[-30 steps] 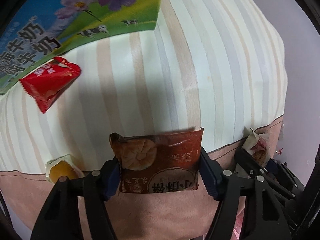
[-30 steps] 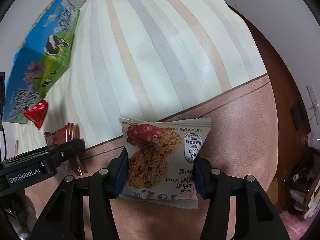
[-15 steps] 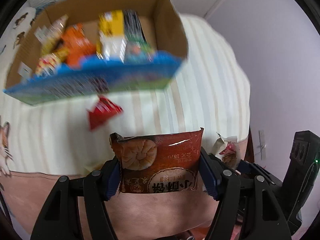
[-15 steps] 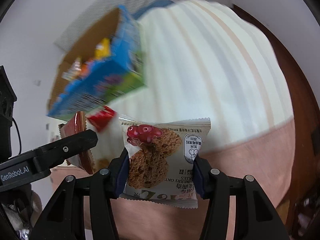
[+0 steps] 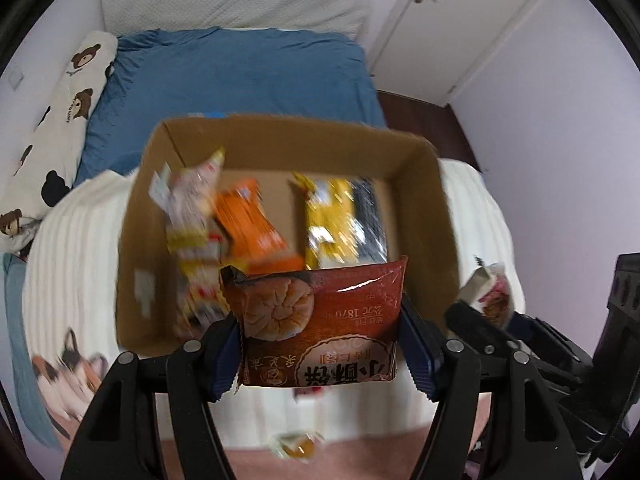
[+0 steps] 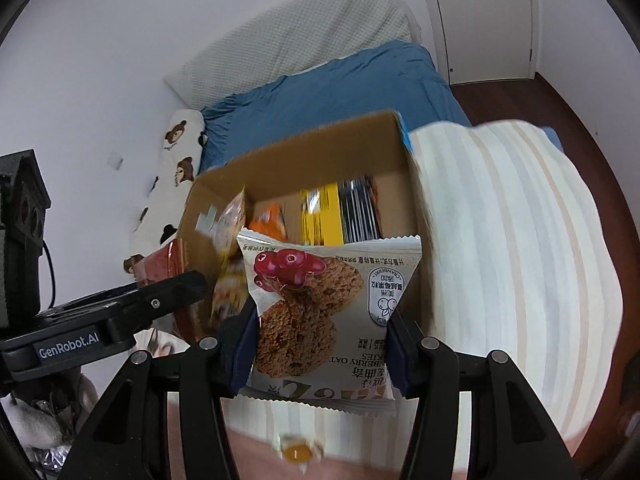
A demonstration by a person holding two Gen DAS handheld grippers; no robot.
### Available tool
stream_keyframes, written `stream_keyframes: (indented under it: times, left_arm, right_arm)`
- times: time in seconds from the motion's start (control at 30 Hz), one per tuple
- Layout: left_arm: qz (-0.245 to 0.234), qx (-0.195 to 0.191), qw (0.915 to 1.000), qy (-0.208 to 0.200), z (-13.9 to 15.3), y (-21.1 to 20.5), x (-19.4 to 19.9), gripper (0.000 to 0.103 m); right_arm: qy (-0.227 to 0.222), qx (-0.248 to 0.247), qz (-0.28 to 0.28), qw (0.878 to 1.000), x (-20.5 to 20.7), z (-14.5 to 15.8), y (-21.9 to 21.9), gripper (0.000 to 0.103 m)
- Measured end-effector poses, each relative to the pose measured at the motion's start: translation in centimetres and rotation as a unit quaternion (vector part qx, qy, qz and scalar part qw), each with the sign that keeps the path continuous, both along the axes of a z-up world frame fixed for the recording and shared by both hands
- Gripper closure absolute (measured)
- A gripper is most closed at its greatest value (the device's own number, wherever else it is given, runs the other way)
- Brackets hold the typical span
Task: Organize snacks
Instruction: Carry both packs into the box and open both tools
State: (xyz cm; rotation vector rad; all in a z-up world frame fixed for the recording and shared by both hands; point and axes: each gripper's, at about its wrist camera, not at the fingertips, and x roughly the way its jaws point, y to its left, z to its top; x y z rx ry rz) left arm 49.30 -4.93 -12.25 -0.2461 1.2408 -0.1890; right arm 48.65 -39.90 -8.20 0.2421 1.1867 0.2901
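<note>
Left wrist view: the left gripper [image 5: 322, 344] pinches a brown pastry packet [image 5: 320, 324] by its side edges, held in front of an open cardboard box [image 5: 424, 184] of snacks on the striped blanket [image 5: 68, 248].

Right wrist view: the right gripper [image 6: 322, 350] pinches a cookie packet [image 6: 328, 312] before the same box [image 6: 320, 152]. A small wrapped jelly [image 6: 297, 451] lies below.

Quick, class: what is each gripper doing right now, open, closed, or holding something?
Left gripper: closed on the brown pastry packet.
Right gripper: closed on the oat cookie packet.
</note>
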Motion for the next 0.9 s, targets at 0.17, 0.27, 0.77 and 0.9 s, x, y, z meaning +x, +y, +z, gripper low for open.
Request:
stream_keyframes:
  times: [0.17, 0.27, 0.77, 0.9]
  left_arm:
    - [-0.003, 0.045, 0.9987, 0.023, -2.3, 0.8, 6.8, 0.036]
    - [-0.004, 0.053, 0.9975, 0.047, -4.6, 1.0, 10.2, 0.036]
    - [-0.021, 0.055, 0.994, 0.092, -9.7, 1.6, 16.5, 0.008]
    - [-0.014, 0.041, 0.9951, 0.089, -9.5, 2.0, 16.4, 0.007]
  right_arm:
    - [0.021, -0.032, -0.006, 0.999, 6.5, -2.0, 1.6, 0.046]
    - [0.032, -0.05, -0.005, 0.998, 9.9, -3.3, 2.6, 0.047]
    - [0.093, -0.134, 0.005, 0.987, 16.4, -9.6, 5.5, 0.001]
    - [0.098, -0.137, 0.003, 0.986, 16.4, -10.2, 5.6, 0.001]
